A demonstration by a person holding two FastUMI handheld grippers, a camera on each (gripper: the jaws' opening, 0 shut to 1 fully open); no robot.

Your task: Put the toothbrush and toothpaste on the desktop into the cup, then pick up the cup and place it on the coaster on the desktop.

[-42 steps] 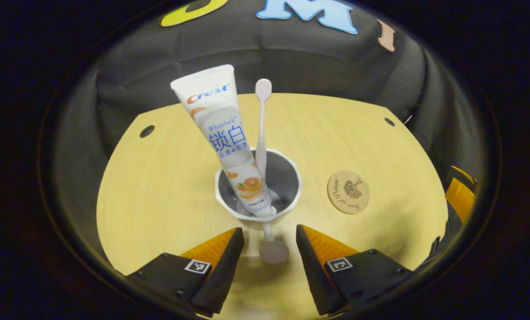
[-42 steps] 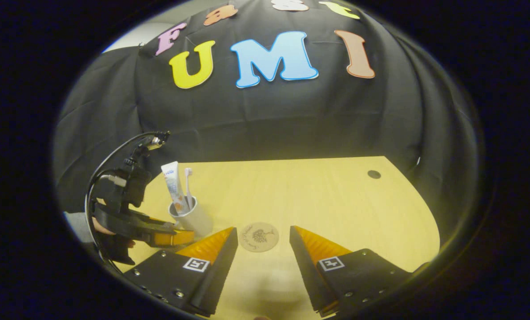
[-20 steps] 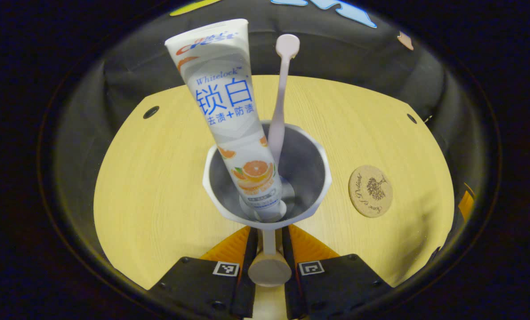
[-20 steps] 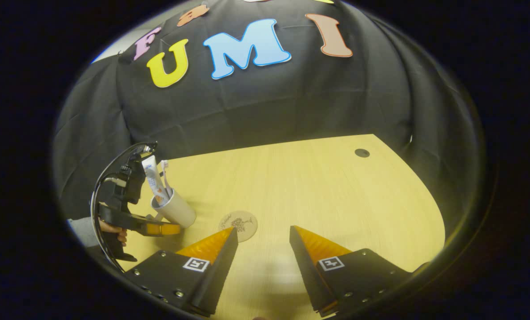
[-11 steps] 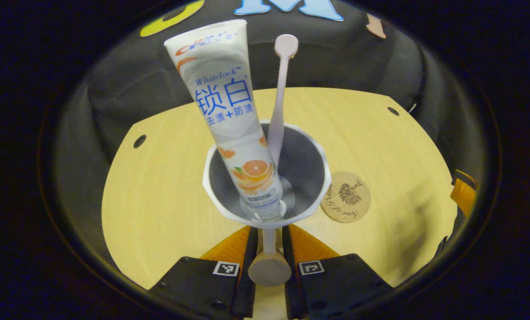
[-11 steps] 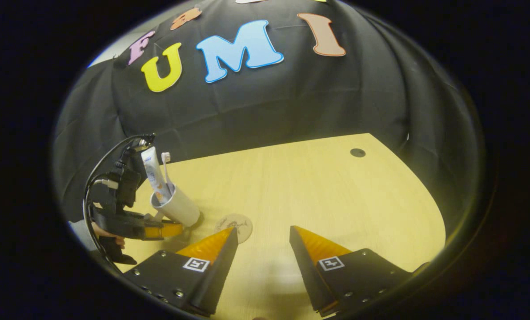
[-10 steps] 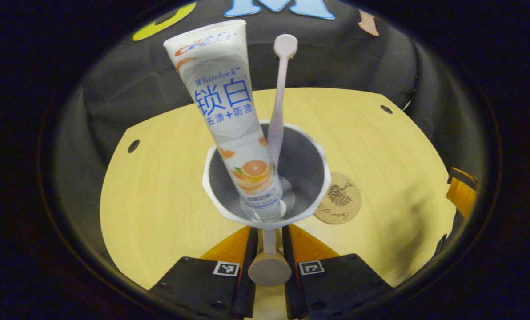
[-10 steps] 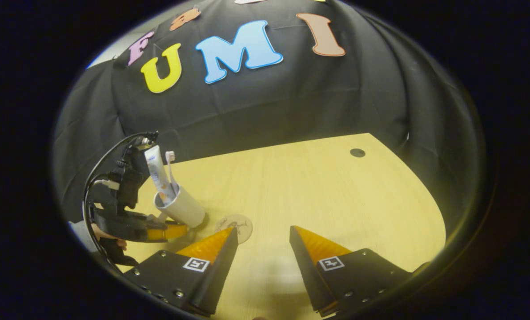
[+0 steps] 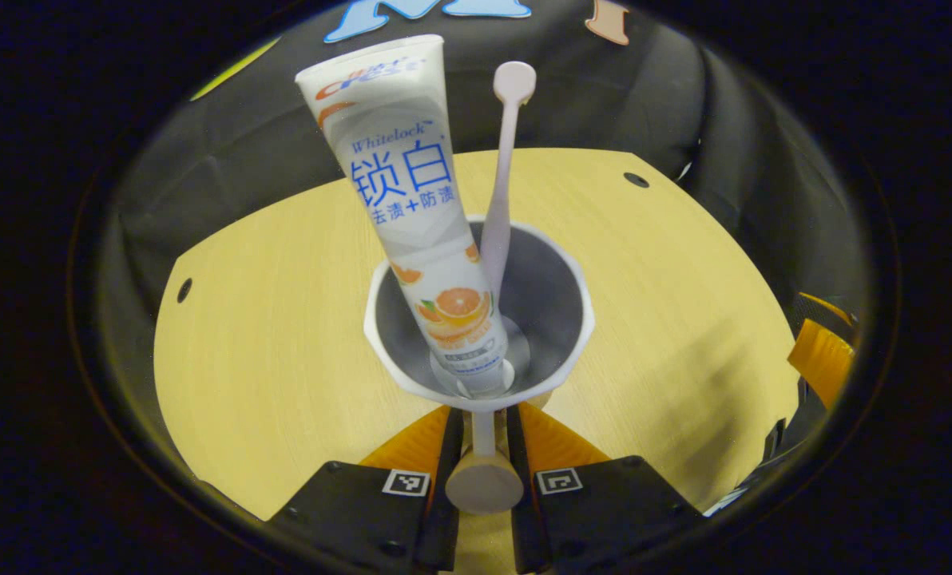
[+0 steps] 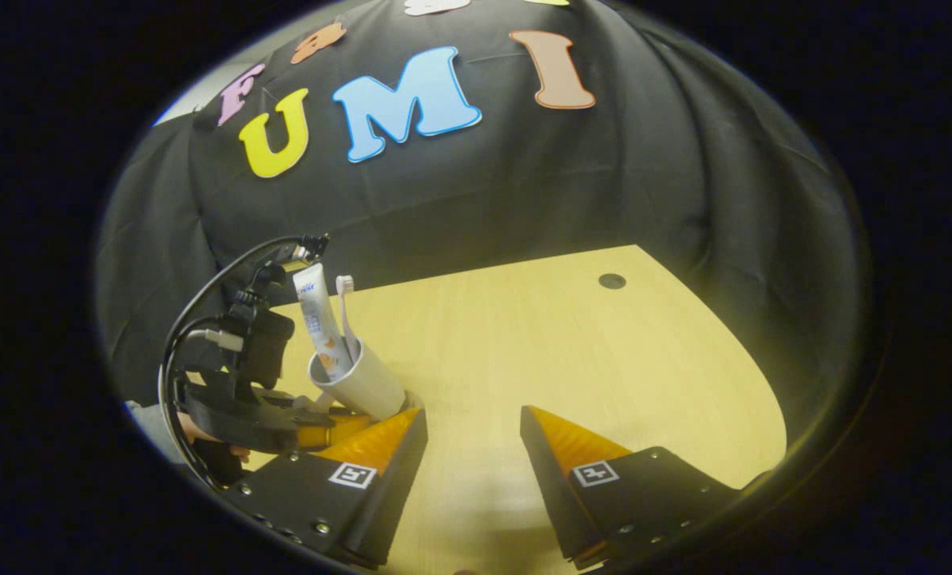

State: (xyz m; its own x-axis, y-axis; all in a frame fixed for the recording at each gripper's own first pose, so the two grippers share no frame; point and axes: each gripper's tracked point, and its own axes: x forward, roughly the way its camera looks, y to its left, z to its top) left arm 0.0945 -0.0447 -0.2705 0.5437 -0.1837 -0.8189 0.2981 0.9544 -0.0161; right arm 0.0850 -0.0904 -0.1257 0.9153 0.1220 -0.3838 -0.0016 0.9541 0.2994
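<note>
Left gripper view: the left gripper (image 9: 484,423) is clenched on the handle of the cup (image 9: 479,319), which holds the toothpaste (image 9: 412,208) and toothbrush (image 9: 501,192), so loading is done and only the set-down remains. The coaster, beside the cup half a second ago, has slipped beneath it, hidden

Right gripper view: the right gripper (image 10: 470,431) hangs released over the tabletop (image 10: 572,351); the tilted cup, carried by the left gripper, has come closer to it
</note>
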